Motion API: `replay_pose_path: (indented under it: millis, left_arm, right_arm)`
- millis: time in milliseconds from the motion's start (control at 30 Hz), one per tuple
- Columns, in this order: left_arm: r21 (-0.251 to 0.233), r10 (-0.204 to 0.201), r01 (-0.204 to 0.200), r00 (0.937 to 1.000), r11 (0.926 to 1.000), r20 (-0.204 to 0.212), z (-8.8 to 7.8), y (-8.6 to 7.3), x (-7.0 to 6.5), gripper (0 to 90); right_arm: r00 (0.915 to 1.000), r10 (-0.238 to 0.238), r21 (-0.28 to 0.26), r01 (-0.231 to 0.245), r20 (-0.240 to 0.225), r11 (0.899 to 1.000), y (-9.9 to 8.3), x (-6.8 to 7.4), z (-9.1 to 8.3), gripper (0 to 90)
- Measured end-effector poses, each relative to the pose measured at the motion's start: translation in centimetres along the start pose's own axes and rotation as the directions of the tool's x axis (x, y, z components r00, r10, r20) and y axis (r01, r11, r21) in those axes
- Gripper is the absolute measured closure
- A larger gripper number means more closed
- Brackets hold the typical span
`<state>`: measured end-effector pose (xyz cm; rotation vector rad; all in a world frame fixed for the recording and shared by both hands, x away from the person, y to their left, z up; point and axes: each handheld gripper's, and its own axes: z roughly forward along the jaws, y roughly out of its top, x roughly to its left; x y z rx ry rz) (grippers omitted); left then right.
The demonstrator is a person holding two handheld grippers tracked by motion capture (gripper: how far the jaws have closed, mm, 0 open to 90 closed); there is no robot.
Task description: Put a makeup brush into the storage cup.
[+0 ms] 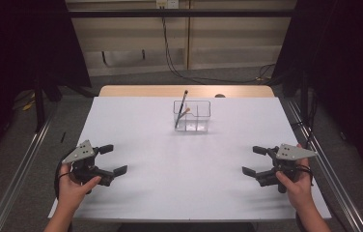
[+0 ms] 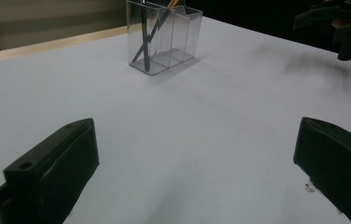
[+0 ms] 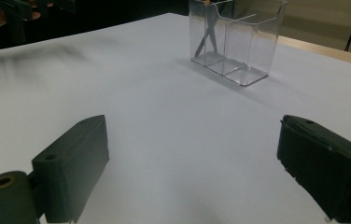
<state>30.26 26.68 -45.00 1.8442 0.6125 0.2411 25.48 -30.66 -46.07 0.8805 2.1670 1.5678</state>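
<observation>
Item 1: tools, count two. Your left tool (image 1: 115, 159) sits low over the near left part of the bench (image 1: 170, 193), jaws spread wide with nothing between them. Your right tool (image 1: 254, 161) sits low over the near right part, jaws likewise spread wide and empty. Each carries one grey three-cornered plate on top. The two are well apart, and both point inward toward the middle of the bench.

Item 2: clear organizer (image 1: 192, 116), count one. You find it at the far middle of the white bench, standing upright, well apart from both tools. It is a transparent plastic box with an open top, rounded corners and thin dividing walls; the right tool's view (image 3: 239, 42) shows at least three compartments, one of them larger.

Item 3: dark pen (image 1: 181, 107), count one. It leans inside the organizer's left-hand compartment as seen from your side, its upper end rising above the rim.

Item 4: yellow pencil (image 1: 186, 111), count one. It lies in that same compartment, crossing the pen; only a short length can be made out.

Markings: no brand, label or writing can be read on any item.
</observation>
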Motion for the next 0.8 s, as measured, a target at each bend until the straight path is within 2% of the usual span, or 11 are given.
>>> replay_pose_path:
  millis: [167, 567, 800]
  left_arm:
    - [-0.007, 0.002, -0.002, 1.0, 1.0, 0.004, -0.16, -0.2, -0.16, 0.0]
    - [-0.015, 0.033, -0.033, 0.9995, 0.9993, -0.003, -0.6, -0.27, -0.17, 0.0]
    - [-0.011, 0.032, -0.032, 0.9995, 0.9994, 0.0, -0.45, -0.39, -0.18, 0.0]
  right_arm:
    - [0.9999, 0.004, -0.003, -0.004, 0.016, 1.0, -0.03, -0.12, -0.08, 8.2]
    - [0.9998, 0.001, -0.008, -0.001, 0.02, 1.0, 0.03, -0.09, -0.14, 8.1]
    - [0.9997, 0.002, -0.014, -0.002, 0.025, 1.0, 0.06, -0.06, -0.23, 7.9]
